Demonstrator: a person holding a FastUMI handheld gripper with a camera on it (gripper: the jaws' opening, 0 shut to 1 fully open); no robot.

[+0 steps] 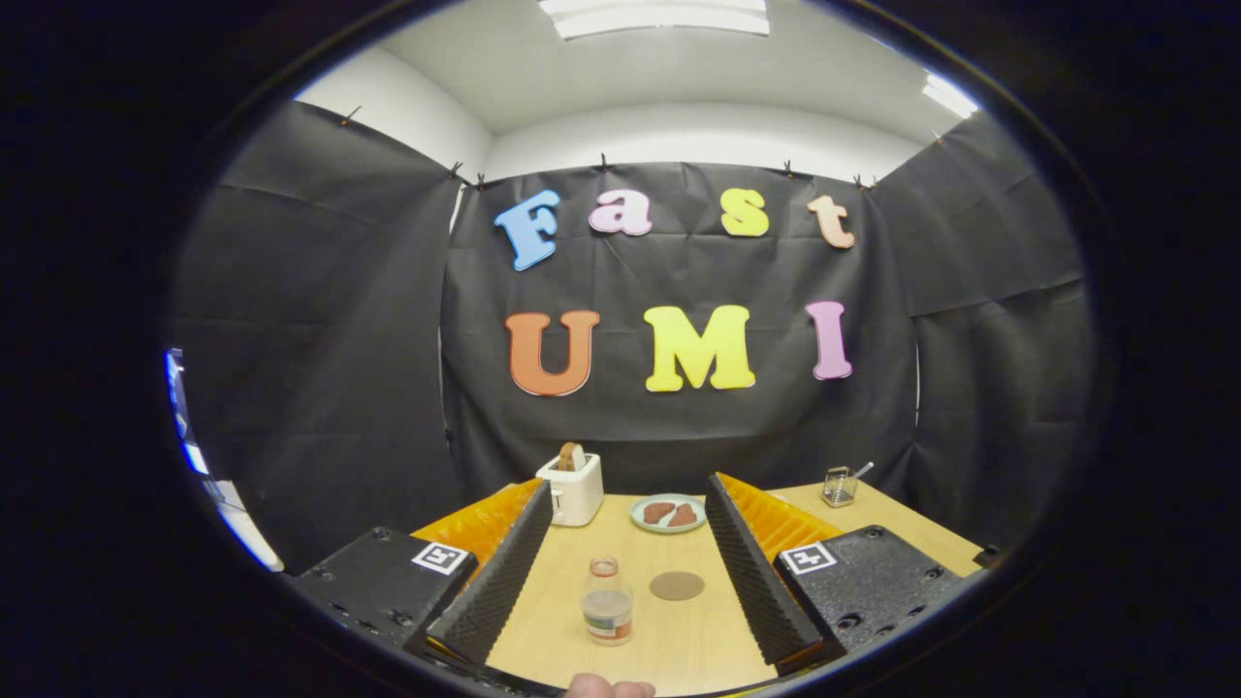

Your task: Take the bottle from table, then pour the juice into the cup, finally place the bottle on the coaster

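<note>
A small clear bottle [608, 601] with a reddish neck and a coloured label stands upright on the wooden table [679, 640], in the gap between my two fingers. A round brown coaster [677, 586] lies flat just right of the bottle and slightly farther off. A clear glass cup [839, 487] with a stick in it stands at the far right of the table, beyond the right finger. My gripper [625, 567] is open wide, its ribbed black fingers [494, 582] on either side of the bottle without touching it.
A white toaster [572, 488] with a slice of bread in its slot stands at the far left of the table. A pale plate [668, 514] with two brown pieces lies beside it. A fingertip of a person's hand [609, 687] shows at the table's near edge.
</note>
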